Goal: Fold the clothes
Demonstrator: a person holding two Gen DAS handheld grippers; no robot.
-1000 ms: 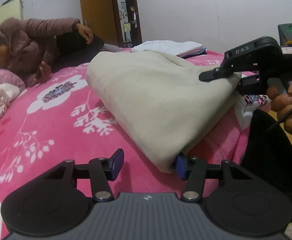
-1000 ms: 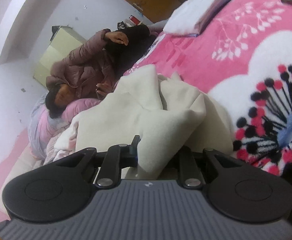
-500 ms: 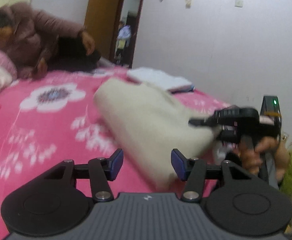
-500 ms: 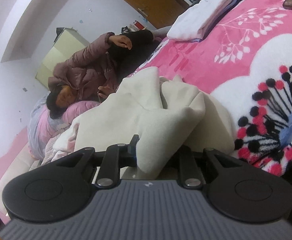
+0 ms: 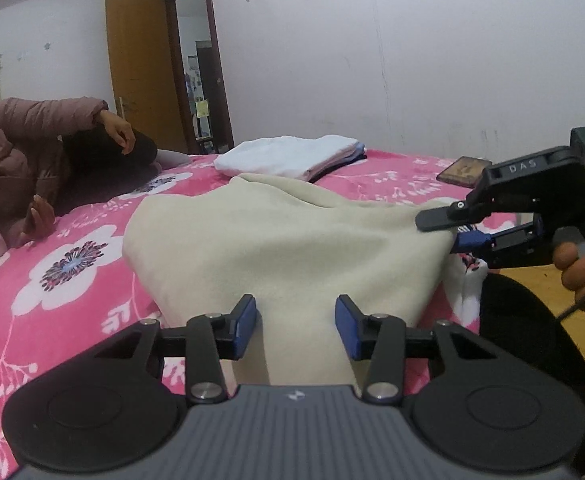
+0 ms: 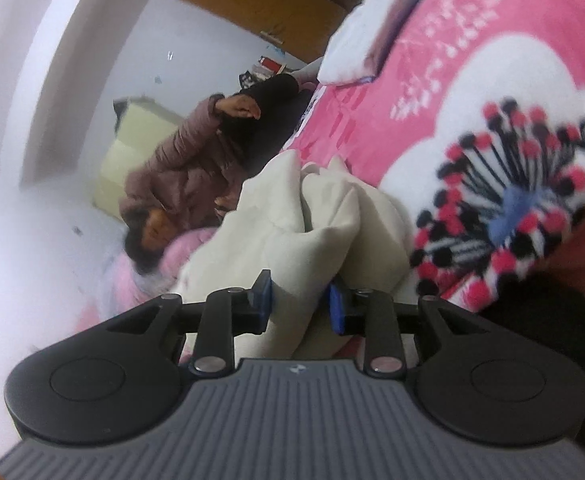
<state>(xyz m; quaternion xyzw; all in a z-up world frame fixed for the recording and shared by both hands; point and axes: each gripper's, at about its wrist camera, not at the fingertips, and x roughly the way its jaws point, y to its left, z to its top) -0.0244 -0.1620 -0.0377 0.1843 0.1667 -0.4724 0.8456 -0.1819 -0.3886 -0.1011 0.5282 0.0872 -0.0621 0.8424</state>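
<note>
A cream garment (image 5: 284, 240) lies part-folded on the pink flowered bed (image 5: 72, 300). Its near edge runs between the blue pads of my left gripper (image 5: 295, 328). Those jaws are closing, but a wide gap remains and they do not pinch the cloth. At the right, a hand (image 5: 584, 268) holds my right gripper (image 5: 438, 236) at the garment's far corner, which is lifted off the bed. In the right wrist view a bunched fold of the garment (image 6: 292, 220) fills the gap of the right gripper (image 6: 300, 304). Its jaws are opening while both pads touch the fold.
A stack of folded clothes (image 5: 288, 156) sits at the back of the bed, with a dark flat object (image 5: 462, 170) to its right. A person in a brown jacket (image 5: 32, 160) lies along the left side. The bed's edge drops off at the right beside a dark shape (image 5: 532, 340).
The left view has tilted up and swung onto the garment, whose edge now lies between narrower left jaws. The right gripper has rolled, and its jaws stand wider around the fold.
</note>
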